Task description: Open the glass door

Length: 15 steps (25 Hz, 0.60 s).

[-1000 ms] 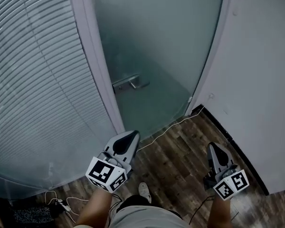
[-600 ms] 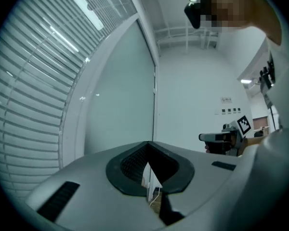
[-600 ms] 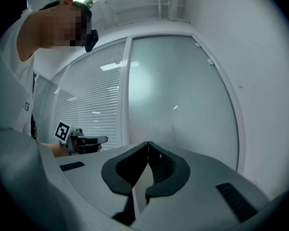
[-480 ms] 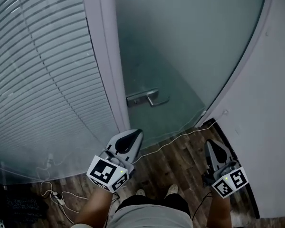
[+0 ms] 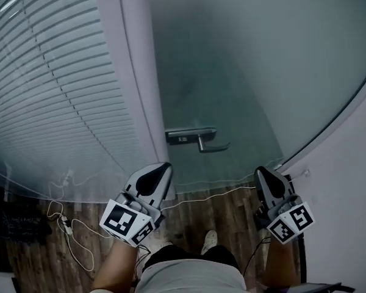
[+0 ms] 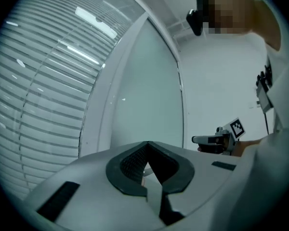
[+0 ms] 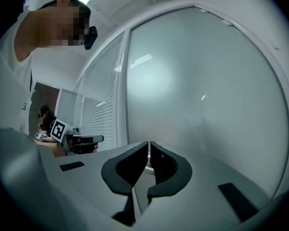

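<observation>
Jaws of left gripper (image 5: 165, 167) and right gripper (image 5: 260, 170) both pressed together, empty; we note the grey metal lever handle (image 5: 200, 139) of the frosted glass door (image 5: 262, 72) has drifted rightward, now ahead between them, untouched, so reaching comes next.

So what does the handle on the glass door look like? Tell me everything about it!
It's a dark grey handle, metal by its look. A long flat plate sits level on the frosted glass door, close to the door's left edge by the pale frame. A lever sticks out from the plate and points right, level, not pushed down. Nothing touches it: the left gripper and right gripper show lower in the head view, clear of it.
</observation>
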{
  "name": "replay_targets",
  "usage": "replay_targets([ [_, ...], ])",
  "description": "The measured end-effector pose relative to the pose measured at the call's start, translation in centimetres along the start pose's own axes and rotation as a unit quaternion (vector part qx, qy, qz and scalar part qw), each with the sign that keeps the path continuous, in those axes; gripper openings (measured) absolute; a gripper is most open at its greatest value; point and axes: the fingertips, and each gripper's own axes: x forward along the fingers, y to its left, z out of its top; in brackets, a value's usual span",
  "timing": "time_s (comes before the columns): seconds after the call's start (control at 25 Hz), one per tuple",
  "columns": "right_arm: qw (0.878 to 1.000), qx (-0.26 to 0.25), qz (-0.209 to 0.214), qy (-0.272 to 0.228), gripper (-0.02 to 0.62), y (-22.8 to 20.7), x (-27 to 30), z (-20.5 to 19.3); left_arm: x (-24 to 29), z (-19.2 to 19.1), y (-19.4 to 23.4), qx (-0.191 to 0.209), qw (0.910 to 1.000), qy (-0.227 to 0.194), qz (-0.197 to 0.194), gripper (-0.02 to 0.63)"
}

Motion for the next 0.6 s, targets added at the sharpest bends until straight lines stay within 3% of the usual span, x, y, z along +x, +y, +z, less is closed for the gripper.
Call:
replay_targets([
  [0.16,0.998,0.000,0.053,0.029,0.007,-2.2,2.0,-0.4,1.3,0.4,-0.5,0.001,0.9992,-0.003,0.041,0.000],
  [0.32,0.993,-0.001,0.106,0.060,0.086,-2.9,3.7,-1.9,1.8,0.2,-1.1,0.005,0.9978,0.001,0.067,0.000],
  [0.6,0.980,-0.026,0.142,0.137,0.189,-4.1,7.5,-6.5,2.0,-1.0,-1.3,0.006,0.9968,0.012,0.079,0.000],
])
